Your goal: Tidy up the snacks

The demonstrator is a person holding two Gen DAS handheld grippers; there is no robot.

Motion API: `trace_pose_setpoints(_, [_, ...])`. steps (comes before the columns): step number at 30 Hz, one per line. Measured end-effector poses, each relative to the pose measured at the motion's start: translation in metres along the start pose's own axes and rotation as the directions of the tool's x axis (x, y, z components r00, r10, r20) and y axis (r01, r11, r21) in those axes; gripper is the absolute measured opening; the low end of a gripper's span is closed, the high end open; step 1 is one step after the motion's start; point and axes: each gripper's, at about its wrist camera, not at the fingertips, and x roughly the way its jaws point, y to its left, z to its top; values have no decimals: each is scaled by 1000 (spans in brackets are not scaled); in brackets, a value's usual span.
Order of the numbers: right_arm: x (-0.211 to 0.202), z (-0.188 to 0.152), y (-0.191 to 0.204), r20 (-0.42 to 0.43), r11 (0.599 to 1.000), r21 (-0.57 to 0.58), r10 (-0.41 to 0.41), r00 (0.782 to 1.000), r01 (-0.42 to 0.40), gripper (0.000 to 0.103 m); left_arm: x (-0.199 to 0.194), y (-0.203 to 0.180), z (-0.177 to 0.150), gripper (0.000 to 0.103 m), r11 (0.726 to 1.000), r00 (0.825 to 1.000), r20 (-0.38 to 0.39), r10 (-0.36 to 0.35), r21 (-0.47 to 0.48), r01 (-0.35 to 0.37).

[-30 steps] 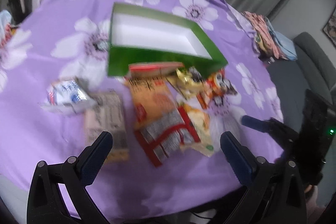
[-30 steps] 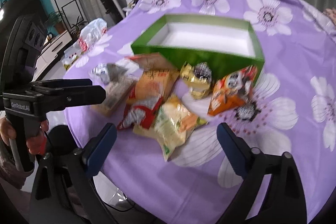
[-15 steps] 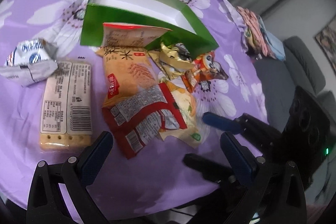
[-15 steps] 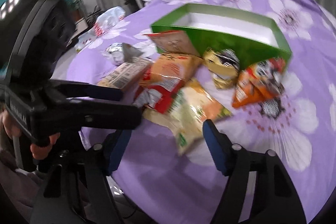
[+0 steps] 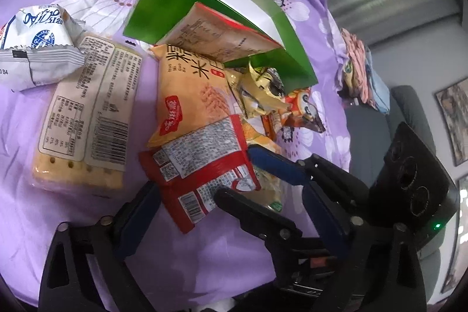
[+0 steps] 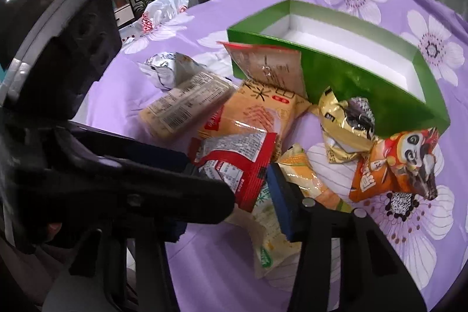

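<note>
Eight soft packets, one green box (image 5: 163,8)

Caught left gripper (image 5: 231,195) and right gripper (image 5: 238,173) closing, fingers not yet pinching, over red packet (image 5: 204,165) and yellow corn packet (image 6: 304,180), nearest on the tabletop (image 5: 23,136). Judged these light, crinkly, slippery, crushable; best taken by a sealed edge. Counted beyond: cracker pack (image 5: 87,113), orange packet (image 5: 190,95), silver packet (image 5: 38,48), gold packet (image 6: 345,125), panda packet (image 6: 400,165), tan packet (image 5: 216,37) leaning on the green box.

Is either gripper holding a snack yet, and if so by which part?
Nothing is held yet. The left gripper straddles the near end of the red packet; the right gripper brackets the yellow-green packet. Both sets of jaws are closing.
</note>
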Motion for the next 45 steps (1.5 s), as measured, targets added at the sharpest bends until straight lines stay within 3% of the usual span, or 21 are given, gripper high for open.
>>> trace_pose_setpoints(1, [0,0,1,-1,1000,-4,-1,1000,1,48,0,1,1,86,1000,1000,3,6,-4,-6])
trace_pose_setpoints(3, [2,1,1,-12,1000,-12,3,1000,-3,47,-1,5,3,70,1000,1000,10,22,-16,-21])
trace_pose_setpoints(5, [8,3,1,-17,999,-17,31,999,-31,40,-1,11,4,60,999,999,14,33,-39,-33])
trace_pose_setpoints(8, [10,3,8,-15,998,-58,1,1000,-2,38,-2,12,4,50,998,1000,11,-3,-55,4])
trace_pose_setpoints(14, [-1,-2,9,15,1000,-27,2,1000,-2,31,-6,1,2,45,1000,1000,20,-20,-3,20])
trace_pose_setpoints(18, [-15,-1,11,53,1000,-22,21,998,-20,28,-12,-17,3,45,998,999,37,-19,62,17])
trace_pose_setpoints(30, [-13,-3,2,39,996,36,75,996,-77,24,0,-8,12,42,999,999,-7,-38,15,38])
trace_pose_setpoints(31, [-14,-3,2,42,996,43,74,996,-76,25,0,-5,13,44,999,999,-12,-46,-4,46])
trace_pose_setpoints(32, [-15,-5,2,42,996,48,78,996,-80,25,2,1,12,51,997,998,-27,-61,-44,60])
trace_pose_setpoints(33, [-15,-5,2,31,996,48,72,997,-73,26,3,6,10,66,996,997,-41,-66,-65,63])
trace_pose_setpoints(36, [-12,-12,-1,4,999,32,26,1000,-26,26,1,14,5,67,992,995,-46,-92,-96,87])
trace_pose_setpoints(39, [-12,-14,-15,-12,997,76,34,999,-33,16,0,13,4,71,992,995,-50,-89,-95,84])
trace_pose_setpoints(45, [-6,-15,-26,-18,993,111,51,999,-49,19,1,10,7,74,990,996,-49,-81,-123,74])
